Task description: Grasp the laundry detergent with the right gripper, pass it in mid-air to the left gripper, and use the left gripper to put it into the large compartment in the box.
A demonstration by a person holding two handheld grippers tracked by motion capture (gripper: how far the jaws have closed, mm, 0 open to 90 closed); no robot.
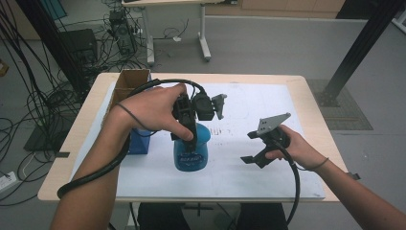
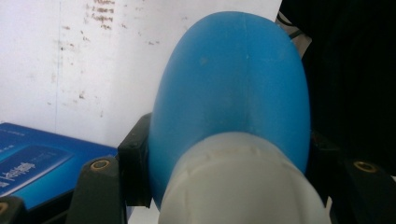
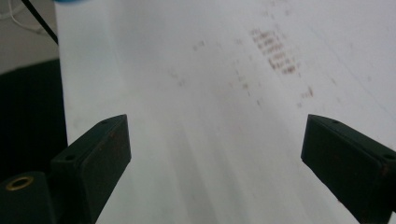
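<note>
Bottle gripped, right hand free

Nearest me, my right gripper (image 1: 256, 149) hung spread and empty over the white sheet (image 1: 268, 182); left of it, my left gripper (image 1: 184, 125) pinched the blue bottle (image 1: 191, 152) standing mid-table, probably by its neck. Whatever came after the grab remained undone.

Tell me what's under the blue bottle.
The blue bottle, gripped at its neck by the left gripper, is over the white sheet. Its base hides whatever lies directly beneath.

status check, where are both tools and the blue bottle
Left tool shut on blue bottle, upright on white sheet. Right tool open, empty, off to the side. Blue box close beside bottle.
</note>
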